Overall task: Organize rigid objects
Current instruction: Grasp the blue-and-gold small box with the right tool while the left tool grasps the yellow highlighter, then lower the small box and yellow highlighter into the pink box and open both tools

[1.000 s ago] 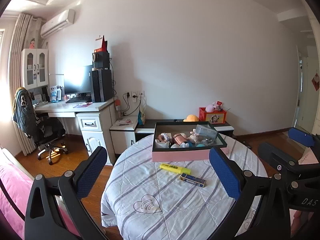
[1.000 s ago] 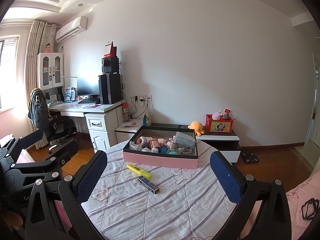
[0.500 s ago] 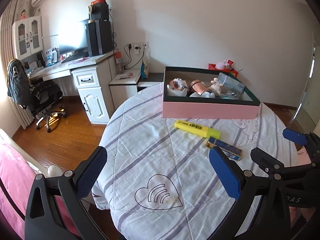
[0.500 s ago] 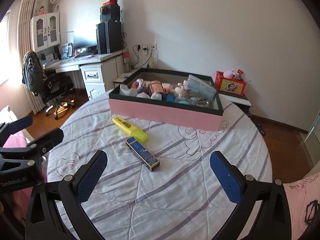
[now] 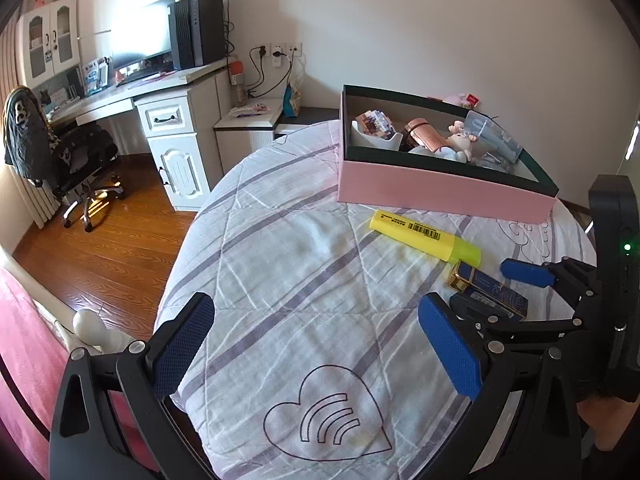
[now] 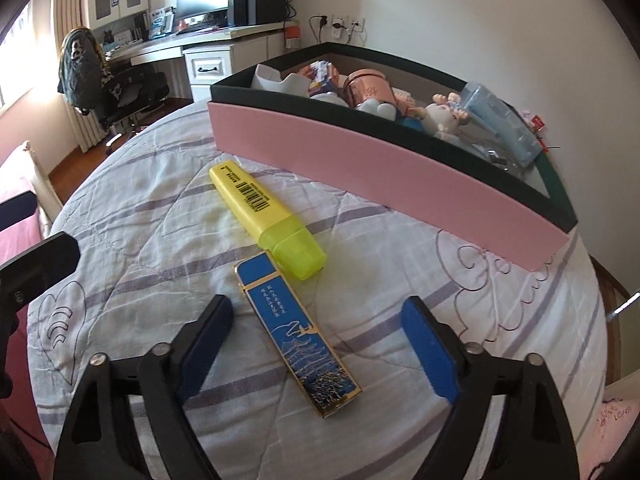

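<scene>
**A:** Where did the loose things lie?

**B:** On the quilted table (image 6: 168, 216), in front of the pink box (image 6: 384, 168). A yellow highlighter (image 6: 266, 216) lay slantwise; a slim blue case (image 6: 298, 336) lay just beside its cap end, perhaps touching. The box already held small toys and jars.

**A:** And the grippers?

**B:** The right gripper (image 6: 320, 344) straddled the case. Its jaws had just been closing, yet both pads stood clear of the case, gripping nothing. The left gripper (image 5: 316, 340) hung wide open over bare quilt, holding nothing.

**A:** How would the case handle?

**B:** It looked light, stiff and glossy with gilt edging, so probably slippery. The surest hold seemed across its narrow width near the middle, pads on the long sides. The soft quilt should let the fingertips sink a little beneath its edges.
</scene>
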Demonstrator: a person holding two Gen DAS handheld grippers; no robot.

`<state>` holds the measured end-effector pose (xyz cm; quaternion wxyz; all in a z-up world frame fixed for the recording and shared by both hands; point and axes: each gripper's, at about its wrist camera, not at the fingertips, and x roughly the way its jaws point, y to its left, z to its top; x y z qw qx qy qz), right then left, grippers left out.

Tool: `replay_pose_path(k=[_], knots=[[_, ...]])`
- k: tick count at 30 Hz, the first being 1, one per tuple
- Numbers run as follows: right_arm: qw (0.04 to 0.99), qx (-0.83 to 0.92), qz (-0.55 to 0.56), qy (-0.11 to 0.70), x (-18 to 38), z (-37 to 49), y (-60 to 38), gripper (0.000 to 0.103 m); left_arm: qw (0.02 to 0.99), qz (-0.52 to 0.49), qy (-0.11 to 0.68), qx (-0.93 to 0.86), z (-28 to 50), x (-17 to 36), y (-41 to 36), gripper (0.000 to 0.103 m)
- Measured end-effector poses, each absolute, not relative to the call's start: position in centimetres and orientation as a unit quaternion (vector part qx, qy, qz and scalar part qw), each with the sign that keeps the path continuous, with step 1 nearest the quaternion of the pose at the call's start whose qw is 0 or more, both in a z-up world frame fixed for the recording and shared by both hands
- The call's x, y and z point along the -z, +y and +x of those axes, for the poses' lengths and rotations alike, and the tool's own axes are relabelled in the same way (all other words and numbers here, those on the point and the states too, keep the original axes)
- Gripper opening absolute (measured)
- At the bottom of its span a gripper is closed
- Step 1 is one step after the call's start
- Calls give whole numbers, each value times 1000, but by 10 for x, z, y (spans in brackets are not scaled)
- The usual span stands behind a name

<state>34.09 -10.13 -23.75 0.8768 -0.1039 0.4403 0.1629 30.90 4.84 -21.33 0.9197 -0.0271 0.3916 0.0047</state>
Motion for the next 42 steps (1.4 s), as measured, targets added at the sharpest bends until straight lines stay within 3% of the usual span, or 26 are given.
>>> replay_pose_path(k=[2,4,5,21,36,39,42], knots=[[876,-180,-96,437,235,336,-107,49,919,-27,394,3,313,213,42,103],[875,-190,-94,435,232,328,-116,27,917,-28,399,13,317,213,33,103],[875,-193,-93,433,232,323,-120,21,915,-31,401,20,321,214,27,103],[890,-147,-34,430,231,322,-204,21,879,-40,476,-1,421,241,-60,103],[892,-145,-29,427,231,327,-204,21,883,-43,462,-66,379,250,13,102],[895,-138,-30,424,230,327,-201,21,887,-30,458,-56,389,253,10,94],[896,-134,-28,423,229,329,-200,21,893,-14,449,-34,400,250,3,70]])
